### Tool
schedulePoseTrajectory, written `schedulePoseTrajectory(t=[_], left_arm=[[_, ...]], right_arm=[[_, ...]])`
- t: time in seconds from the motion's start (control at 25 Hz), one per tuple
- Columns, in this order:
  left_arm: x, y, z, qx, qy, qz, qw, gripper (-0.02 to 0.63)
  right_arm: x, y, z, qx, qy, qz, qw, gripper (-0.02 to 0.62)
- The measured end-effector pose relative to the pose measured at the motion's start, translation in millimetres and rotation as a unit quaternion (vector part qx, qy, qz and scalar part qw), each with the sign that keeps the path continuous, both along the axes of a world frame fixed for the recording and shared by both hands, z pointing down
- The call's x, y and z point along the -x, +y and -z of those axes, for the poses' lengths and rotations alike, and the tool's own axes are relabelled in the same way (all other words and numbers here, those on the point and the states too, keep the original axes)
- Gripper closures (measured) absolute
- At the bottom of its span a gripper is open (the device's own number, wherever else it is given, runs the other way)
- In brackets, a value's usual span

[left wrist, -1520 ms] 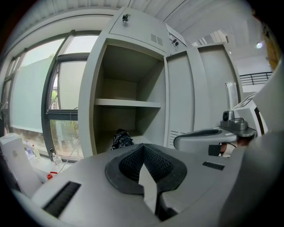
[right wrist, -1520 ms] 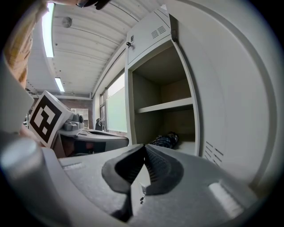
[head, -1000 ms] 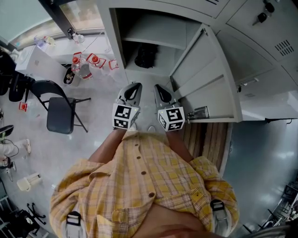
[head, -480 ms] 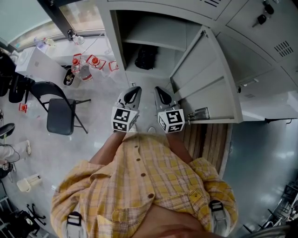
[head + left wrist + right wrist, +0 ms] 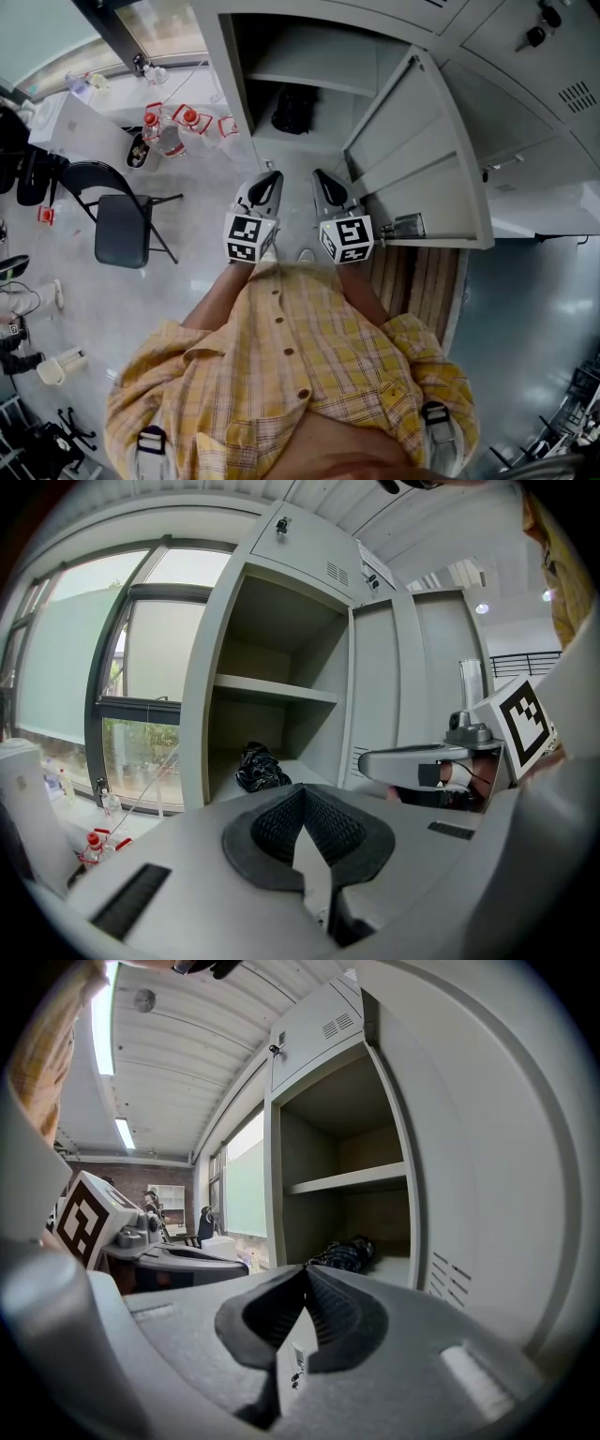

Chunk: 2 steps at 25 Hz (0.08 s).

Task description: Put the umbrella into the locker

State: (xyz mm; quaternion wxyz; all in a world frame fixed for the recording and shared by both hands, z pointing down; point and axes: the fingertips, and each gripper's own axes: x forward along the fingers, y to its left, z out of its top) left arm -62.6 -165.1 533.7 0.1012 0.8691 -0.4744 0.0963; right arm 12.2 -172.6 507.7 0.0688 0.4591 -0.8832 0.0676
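Head view: both grippers are held side by side in front of the person's shirt (image 5: 281,375), tips toward the open locker (image 5: 217,66).

Left gripper (image 5: 272,176): jaws together, nothing between them; its own view (image 5: 302,803) shows the pads meeting at the tip.

Right gripper (image 5: 321,174): jaws also closed and empty, confirmed in its own view (image 5: 305,1279). The two grippers sit near each other but apart.

Umbrella (image 5: 293,111): black, folded, lying on the locker floor under the shelf (image 5: 309,70), at 12 o'clock from the grippers and clear of both. Left gripper view has it (image 5: 261,768) at 11 o'clock above the jaw tips; right gripper view has it (image 5: 345,1253) at 1 o'clock.

Door (image 5: 422,159): swung open, at 2 o'clock from the right gripper.

Chair (image 5: 122,230): dark, on the floor at 9 o'clock from the left gripper. Red-capped bottles (image 5: 169,127) stand at 10 o'clock.
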Motion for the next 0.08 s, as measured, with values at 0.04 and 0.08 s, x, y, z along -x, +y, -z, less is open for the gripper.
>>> schedulePoseTrajectory(t=[0.04,0.08], left_arm=[[0.3,-0.9,-0.1,0.000,0.001,0.001,1.0000,0.601],[0.4,-1.7,-0.4,0.001,0.002,0.003,1.0000,0.601]], right_arm=[[-0.8,-0.8,-0.4,0.000,0.000,-0.001,1.000,0.598],[-1.5,-1.7,-0.7,0.000,0.000,-0.002,1.000,0.598]])
